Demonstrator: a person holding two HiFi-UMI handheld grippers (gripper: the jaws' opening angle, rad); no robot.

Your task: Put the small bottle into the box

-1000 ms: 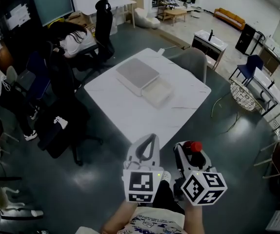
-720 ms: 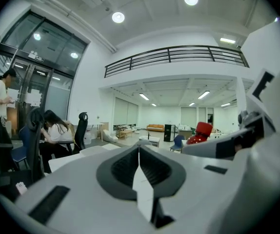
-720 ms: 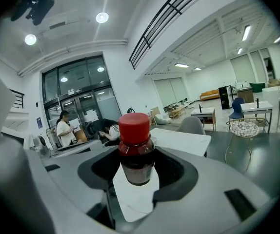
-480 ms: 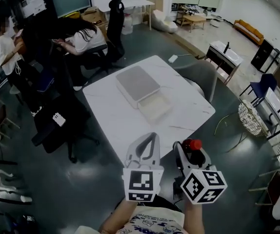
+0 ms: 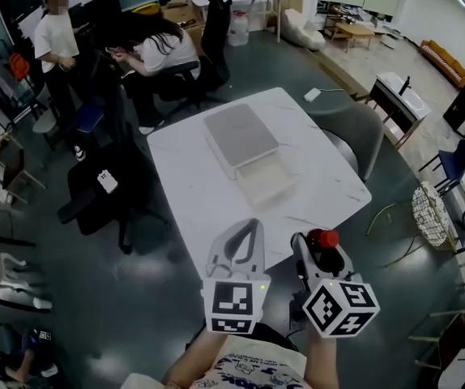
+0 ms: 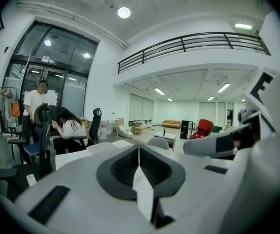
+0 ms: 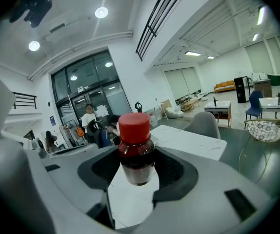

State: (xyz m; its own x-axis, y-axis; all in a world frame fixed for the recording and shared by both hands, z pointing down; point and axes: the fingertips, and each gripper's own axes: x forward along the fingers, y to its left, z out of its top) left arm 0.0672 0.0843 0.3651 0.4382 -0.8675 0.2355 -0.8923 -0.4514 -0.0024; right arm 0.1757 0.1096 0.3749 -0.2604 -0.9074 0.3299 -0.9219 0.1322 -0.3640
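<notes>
My right gripper [image 5: 320,248] is shut on a small dark bottle [image 7: 136,155] with a red cap [image 5: 324,239]; the bottle stands upright between the jaws. My left gripper [image 5: 245,232] is shut with nothing in it, its jaws meeting in a thin line [image 6: 139,156]. Both grippers hover off the near edge of a white table [image 5: 216,193]. On the table lies a clear open box [image 5: 263,183], with a grey lid or second box [image 5: 239,134] just beyond it. The box is well ahead of both grippers.
A grey chair [image 5: 352,140] stands at the table's right side and a black office chair [image 5: 95,193] at its left. Two people [image 5: 155,51] are beyond the table's far-left corner. A wire basket [image 5: 433,214] sits on the floor at the right.
The view has shifted so the table sits closer and more centred. Both grippers keep the same pose, the bottle still held in the right one.
</notes>
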